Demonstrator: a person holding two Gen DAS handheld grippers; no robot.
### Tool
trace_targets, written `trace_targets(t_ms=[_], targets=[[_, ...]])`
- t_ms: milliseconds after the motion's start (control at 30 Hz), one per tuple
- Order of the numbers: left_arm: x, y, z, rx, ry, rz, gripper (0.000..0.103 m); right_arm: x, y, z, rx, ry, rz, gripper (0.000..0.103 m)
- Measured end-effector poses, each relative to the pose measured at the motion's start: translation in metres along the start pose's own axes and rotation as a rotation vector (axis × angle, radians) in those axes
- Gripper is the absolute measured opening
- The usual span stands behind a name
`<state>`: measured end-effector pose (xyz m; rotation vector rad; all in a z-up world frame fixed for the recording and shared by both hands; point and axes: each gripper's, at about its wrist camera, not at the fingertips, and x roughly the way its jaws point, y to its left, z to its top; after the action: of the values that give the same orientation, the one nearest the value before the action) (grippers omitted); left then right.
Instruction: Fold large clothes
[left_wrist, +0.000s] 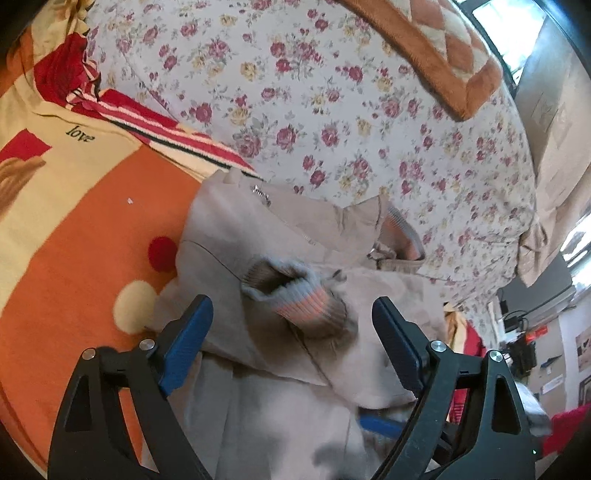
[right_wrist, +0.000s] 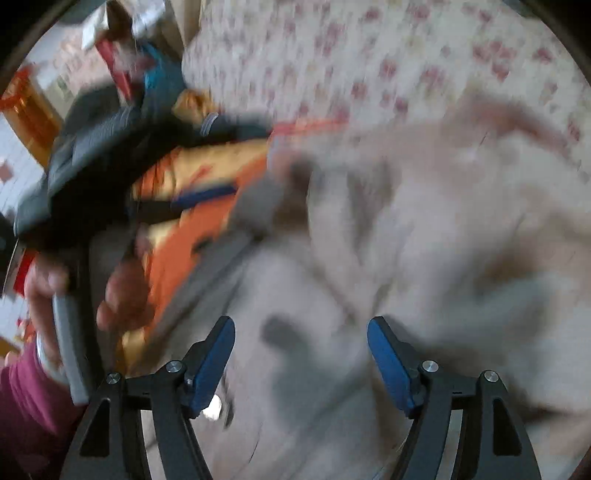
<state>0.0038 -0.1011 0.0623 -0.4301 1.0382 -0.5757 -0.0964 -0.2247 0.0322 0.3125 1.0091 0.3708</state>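
Both grippers stand wide with nothing between their pads: the left gripper (left_wrist: 291, 325) hovers over the ribbed cuff (left_wrist: 295, 295) of the beige jacket (left_wrist: 258, 236), which lies partly folded on the orange blanket (left_wrist: 74, 229) beside the floral quilt (left_wrist: 332, 110), and the right gripper (right_wrist: 301, 350) hangs above the jacket's blurred body (right_wrist: 424, 229). To do this step well, I judge the left should settle the sleeve flat across the chest while the right takes 1 clean edge, gripping only 1 layer so the next fold lies square.
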Motion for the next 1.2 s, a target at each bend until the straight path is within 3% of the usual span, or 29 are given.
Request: trace_targets(t_ms=[67, 167, 233, 333, 367, 400, 433, 467, 500, 533, 667, 800, 933, 1000, 1100, 1133, 1167, 1200], targets=[[0.01, -0.003, -0.004, -0.003, 0.035, 0.016, 0.088, -0.036, -0.003, -0.015, -0.02, -0.067, -0.064, 0.072], [0.017, -0.009, -0.008, -0.011, 0.059, 0.029, 0.088, -0.086, -0.027, -0.038, -0.019, -0.114, -0.303, 0.073], [0.02, -0.017, -0.011, 0.007, 0.058, 0.044, 0.088, -0.115, -0.056, -0.056, 0.014, -0.149, -0.518, 0.08], [0.031, -0.024, -0.012, 0.027, 0.055, 0.075, 0.088, -0.134, -0.098, -0.072, 0.091, -0.144, -0.703, 0.083], [0.038, -0.025, -0.011, 0.025, 0.064, 0.082, 0.087, -0.132, -0.113, -0.075, 0.118, -0.116, -0.726, 0.083], [0.043, -0.025, -0.011, 0.023, 0.076, 0.085, 0.083, -0.127, -0.121, -0.075, 0.137, -0.097, -0.725, 0.082], [0.048, -0.027, -0.01, 0.024, 0.093, 0.089, 0.067, -0.122, -0.133, -0.075, 0.164, -0.082, -0.709, 0.074], [0.054, -0.03, -0.007, 0.039, 0.119, 0.099, 0.046, -0.118, -0.14, -0.075, 0.181, -0.073, -0.689, 0.051], [0.056, -0.034, -0.005, 0.055, 0.127, 0.11, 0.037, -0.114, -0.148, -0.073, 0.204, -0.059, -0.669, 0.038], [0.054, -0.04, -0.001, 0.074, 0.118, 0.113, 0.037, -0.114, -0.158, -0.071, 0.25, -0.065, -0.655, 0.026], [0.013, -0.08, 0.018, 0.222, -0.001, 0.068, 0.03, -0.156, -0.156, -0.076, 0.364, -0.258, -0.502, 0.008], [-0.012, -0.083, 0.027, 0.278, -0.048, 0.094, 0.029, -0.152, -0.139, -0.079, 0.341, -0.19, -0.457, 0.001], [0.011, -0.038, 0.021, 0.221, 0.0, 0.234, 0.029, -0.123, -0.125, -0.092, 0.312, -0.042, -0.411, 0.001], [0.027, -0.008, 0.019, 0.137, 0.064, 0.223, 0.029, -0.135, -0.119, -0.089, 0.341, -0.094, -0.406, 0.001], [0.031, 0.011, 0.015, 0.073, 0.068, 0.17, 0.039, -0.16, -0.115, -0.077, 0.376, -0.205, -0.397, 0.005], [0.03, 0.01, 0.015, 0.076, 0.068, 0.172, 0.043, -0.165, -0.115, -0.069, 0.381, -0.237, -0.407, 0.02], [0.027, 0.005, 0.017, 0.087, 0.066, 0.178, 0.049, -0.164, -0.115, -0.062, 0.385, -0.247, -0.421, 0.054], [0.023, 0.002, 0.018, 0.095, 0.054, 0.175, 0.051, -0.16, -0.116, -0.053, 0.387, -0.262, -0.441, 0.069]])
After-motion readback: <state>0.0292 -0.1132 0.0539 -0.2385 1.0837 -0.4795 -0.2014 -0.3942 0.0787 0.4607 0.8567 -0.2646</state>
